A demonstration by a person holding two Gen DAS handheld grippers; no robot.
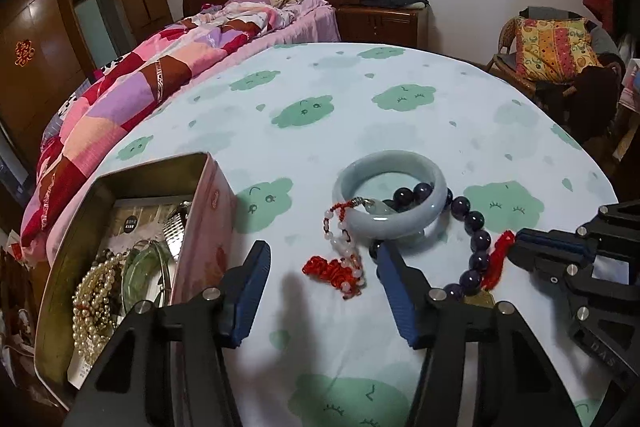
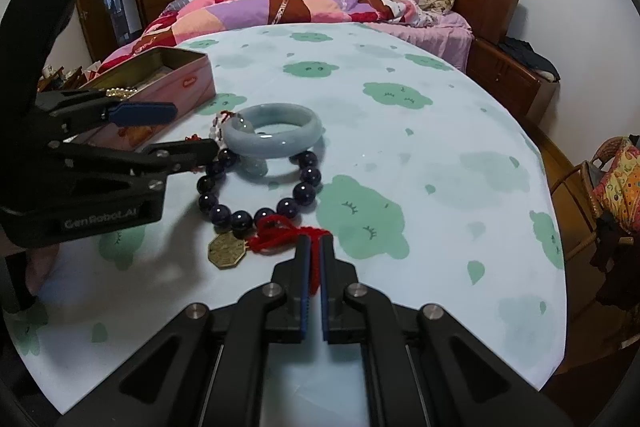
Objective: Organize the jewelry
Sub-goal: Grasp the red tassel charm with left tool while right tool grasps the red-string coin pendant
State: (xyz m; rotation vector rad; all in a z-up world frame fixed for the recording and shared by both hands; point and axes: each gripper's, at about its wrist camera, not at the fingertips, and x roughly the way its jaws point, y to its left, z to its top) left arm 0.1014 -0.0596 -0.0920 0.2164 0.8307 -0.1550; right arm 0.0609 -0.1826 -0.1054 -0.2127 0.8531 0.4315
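Right gripper pinches the red tassel of the bead bracelet; left gripper waits open beside the bangle.

The right gripper [image 2: 314, 247] is clenched on the red tassel [image 2: 288, 233] of the dark bead bracelet [image 2: 256, 187], which lies on the tablecloth [image 2: 440, 187] with a brass charm [image 2: 225, 250] touching the cord. The left gripper [image 1: 320, 259] has its jaws apart with nothing pressed between them, above the red knotted cord [image 1: 334, 273] next to the pale bangle [image 1: 390, 195]. I judge the bracelet is quite heavy and loose, so it will hang and swing from the soft tassel; the cord is a good place to hold, since the round beads look slippery. The bangle leans on the beads, looks stiff, smooth and breakable, and may slide when the beads are pulled. The tin box [image 1: 208, 187] with pearls [image 1: 94, 291] stands near, at the left.
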